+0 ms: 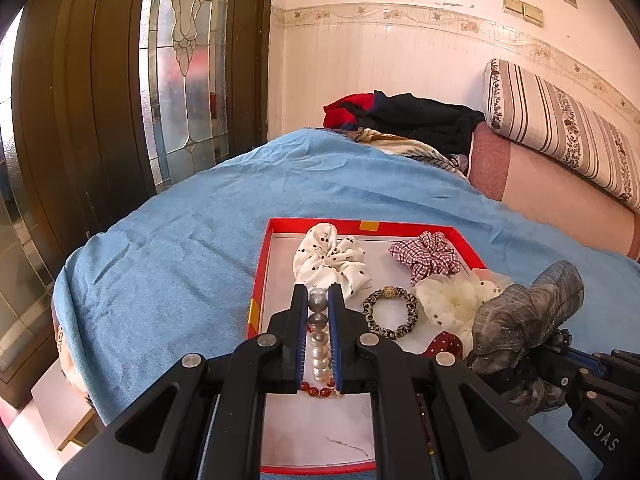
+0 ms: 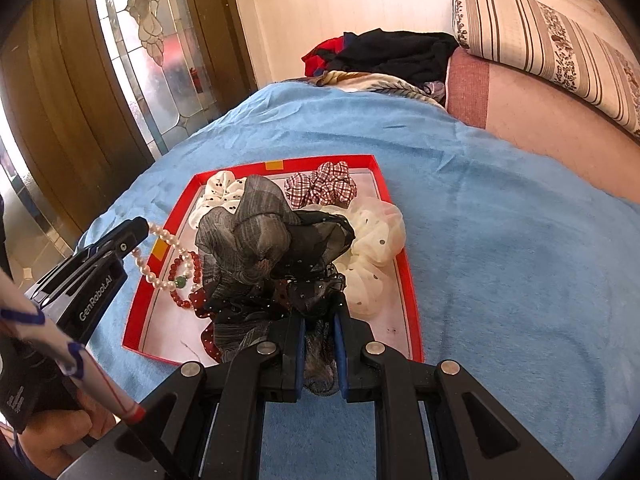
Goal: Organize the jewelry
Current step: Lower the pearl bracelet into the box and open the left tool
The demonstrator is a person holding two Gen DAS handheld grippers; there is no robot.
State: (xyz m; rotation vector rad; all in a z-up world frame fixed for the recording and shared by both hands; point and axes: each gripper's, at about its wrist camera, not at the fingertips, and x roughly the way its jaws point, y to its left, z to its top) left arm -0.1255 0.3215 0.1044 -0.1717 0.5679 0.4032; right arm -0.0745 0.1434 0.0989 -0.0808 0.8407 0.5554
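Left wrist view: your left gripper (image 1: 318, 304) is clenched on the pearl necklace (image 1: 319, 344) above the red tray (image 1: 260, 280); beads are slick, so grip across several.

Right wrist view: your right gripper (image 2: 319, 324) is clamped on the grey scrunchie (image 2: 256, 240) over the tray's near half; it's soft and light, so hold bunched fabric.

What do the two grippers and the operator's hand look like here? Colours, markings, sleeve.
Both grippers are matte black plastic linkages with silver round pivot pins and blue-edged finger pads: left gripper, right gripper. The left one's side reads "GenRobot.AI" in white in the right wrist view; the right one shows "DAS" in the left wrist view. The left hand is bare-skinned under a white sleeve with blue and red lines.
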